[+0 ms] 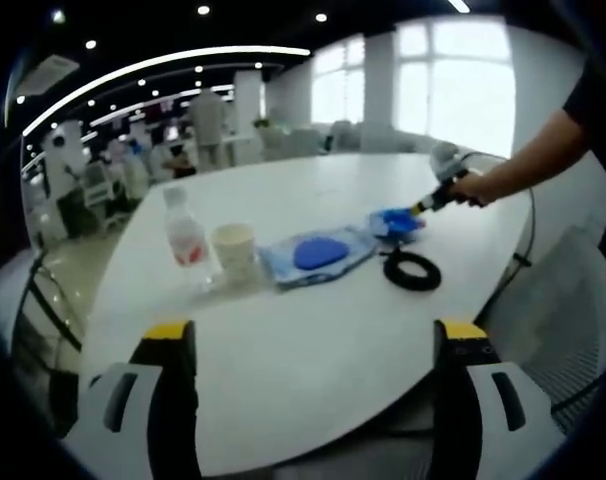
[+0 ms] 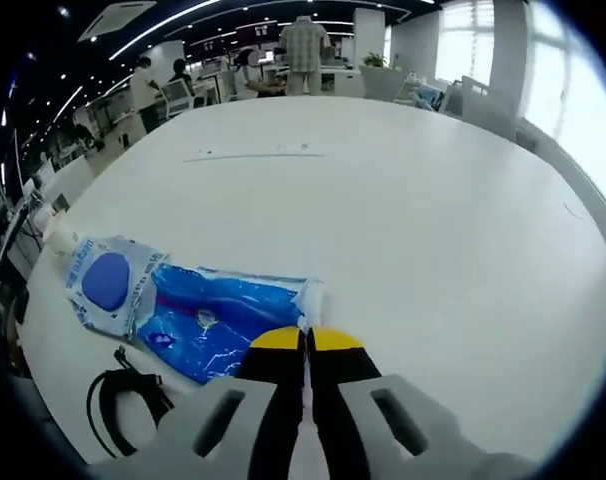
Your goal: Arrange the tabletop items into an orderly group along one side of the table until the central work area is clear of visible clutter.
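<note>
Blue pouch (image 2: 218,325) corner pinched in closed right tool (image 2: 305,340), left tool (image 1: 313,345) open and empty; next, probably drag pouch toward bottle (image 1: 186,238) and cup (image 1: 234,250).

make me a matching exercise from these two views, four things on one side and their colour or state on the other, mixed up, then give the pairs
Things:
1. paper cup
2. cable coil
3. right tongs
4. left tongs

States:
A. black, lying in a loop on the table
B. shut on the edge of the blue plastic package
C. open, holding nothing
D. pale, standing upright beside the water bottle

Pairs: 1-D, 2-A, 3-B, 4-C
</note>
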{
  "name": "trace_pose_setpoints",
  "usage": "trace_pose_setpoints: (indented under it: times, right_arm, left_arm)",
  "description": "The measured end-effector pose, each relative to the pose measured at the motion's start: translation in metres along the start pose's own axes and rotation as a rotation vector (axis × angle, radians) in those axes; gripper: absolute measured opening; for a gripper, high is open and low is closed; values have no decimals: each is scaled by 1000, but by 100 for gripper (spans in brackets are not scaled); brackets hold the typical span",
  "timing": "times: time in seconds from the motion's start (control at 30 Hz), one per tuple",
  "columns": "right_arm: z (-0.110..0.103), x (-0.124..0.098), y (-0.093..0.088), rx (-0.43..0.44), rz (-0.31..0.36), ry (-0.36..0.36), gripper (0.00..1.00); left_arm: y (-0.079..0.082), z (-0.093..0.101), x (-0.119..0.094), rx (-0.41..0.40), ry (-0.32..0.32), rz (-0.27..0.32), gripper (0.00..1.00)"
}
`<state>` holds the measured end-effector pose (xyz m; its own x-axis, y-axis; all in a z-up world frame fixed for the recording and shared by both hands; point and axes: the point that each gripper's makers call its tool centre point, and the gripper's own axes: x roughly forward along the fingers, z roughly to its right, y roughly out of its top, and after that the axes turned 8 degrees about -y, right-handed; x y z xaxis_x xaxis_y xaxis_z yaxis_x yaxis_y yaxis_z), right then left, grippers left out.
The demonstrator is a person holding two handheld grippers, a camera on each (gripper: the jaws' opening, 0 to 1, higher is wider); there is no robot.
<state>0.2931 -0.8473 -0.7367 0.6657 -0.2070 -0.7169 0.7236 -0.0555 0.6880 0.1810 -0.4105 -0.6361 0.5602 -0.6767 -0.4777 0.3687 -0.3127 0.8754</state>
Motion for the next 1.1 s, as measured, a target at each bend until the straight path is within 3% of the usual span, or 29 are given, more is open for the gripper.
trace_pose_setpoints:
  times: [1.1]
  right_arm:
    - [1, 9, -3, 53, -20, -15, 1]
  left_arm:
    - [-1, 0, 1, -2, 3, -13, 95]
